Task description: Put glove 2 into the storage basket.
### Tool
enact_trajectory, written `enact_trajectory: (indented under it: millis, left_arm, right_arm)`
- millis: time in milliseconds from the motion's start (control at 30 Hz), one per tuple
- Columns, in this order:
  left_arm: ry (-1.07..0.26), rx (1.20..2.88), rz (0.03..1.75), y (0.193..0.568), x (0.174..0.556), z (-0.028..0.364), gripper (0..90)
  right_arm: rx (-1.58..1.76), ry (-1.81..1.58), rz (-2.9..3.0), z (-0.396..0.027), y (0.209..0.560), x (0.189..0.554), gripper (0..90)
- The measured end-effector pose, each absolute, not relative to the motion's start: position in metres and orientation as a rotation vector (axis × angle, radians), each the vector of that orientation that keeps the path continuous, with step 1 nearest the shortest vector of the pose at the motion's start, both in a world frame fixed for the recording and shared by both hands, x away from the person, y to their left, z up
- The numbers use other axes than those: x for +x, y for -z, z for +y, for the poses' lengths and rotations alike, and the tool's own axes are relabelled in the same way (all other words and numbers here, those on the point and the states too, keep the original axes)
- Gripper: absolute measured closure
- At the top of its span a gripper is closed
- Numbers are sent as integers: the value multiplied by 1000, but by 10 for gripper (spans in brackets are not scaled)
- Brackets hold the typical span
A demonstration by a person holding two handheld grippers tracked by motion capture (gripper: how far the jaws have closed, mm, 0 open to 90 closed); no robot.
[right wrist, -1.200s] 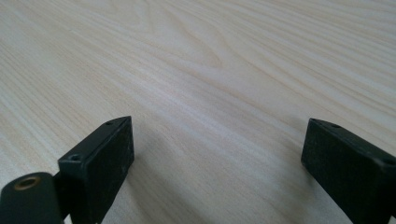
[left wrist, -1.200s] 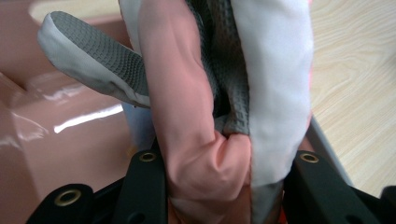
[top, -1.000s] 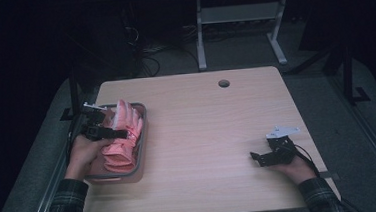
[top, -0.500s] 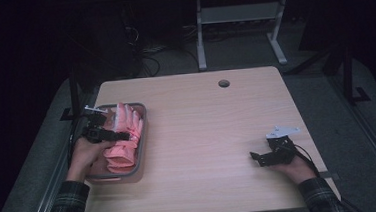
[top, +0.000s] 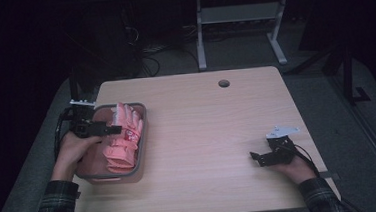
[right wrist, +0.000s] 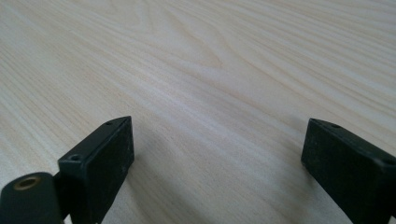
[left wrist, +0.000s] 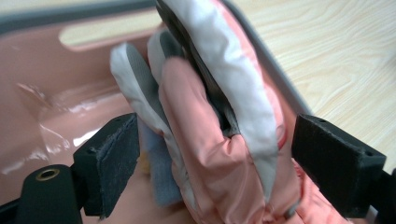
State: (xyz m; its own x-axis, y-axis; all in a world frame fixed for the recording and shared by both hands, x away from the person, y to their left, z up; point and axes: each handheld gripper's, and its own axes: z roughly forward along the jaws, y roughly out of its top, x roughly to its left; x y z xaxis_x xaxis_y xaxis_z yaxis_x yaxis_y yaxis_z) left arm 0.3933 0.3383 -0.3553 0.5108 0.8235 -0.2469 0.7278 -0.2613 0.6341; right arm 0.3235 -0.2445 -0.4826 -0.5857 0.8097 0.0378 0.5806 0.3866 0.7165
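A grey-rimmed pink tray [top: 142, 139] sits at the table's left and holds several pink packets [top: 121, 146] standing on edge. My left gripper [top: 119, 129] hovers over the tray, pointing right. In the left gripper view its jaws have just been opening and now stand wide on either side of the pink-and-white packets [left wrist: 233, 93]. The pads are not pressing on them, so the left gripper [left wrist: 215, 154] is open beside the tray's rim [left wrist: 275, 65]. My right gripper [top: 256, 157] rests low on the table at the right, open over bare wood [right wrist: 215, 154].
A round cable hole [top: 224, 83] lies near the table's far edge. The wooden tabletop [top: 203, 135] stretches between the tray and the right hand. Behind the table stand a white desk frame [top: 200, 40] and cables on a dark floor.
The left hand has lifted slightly over the tray. The right hand and its gripper have kept still.
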Motion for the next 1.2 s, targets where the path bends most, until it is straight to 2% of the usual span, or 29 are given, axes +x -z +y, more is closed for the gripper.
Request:
enact_trajectory:
  millis: [467, 1200]
  left_arm:
    - [-262, 2050, 1087, 315, 382, 312, 150]
    - [-249, 2075, 837, 317, 363, 229, 151]
  right_arm:
    - [1210, -1011, 2331, -245, 483, 324, 89]
    - [1211, -1012, 2332, -245, 483, 324, 89]
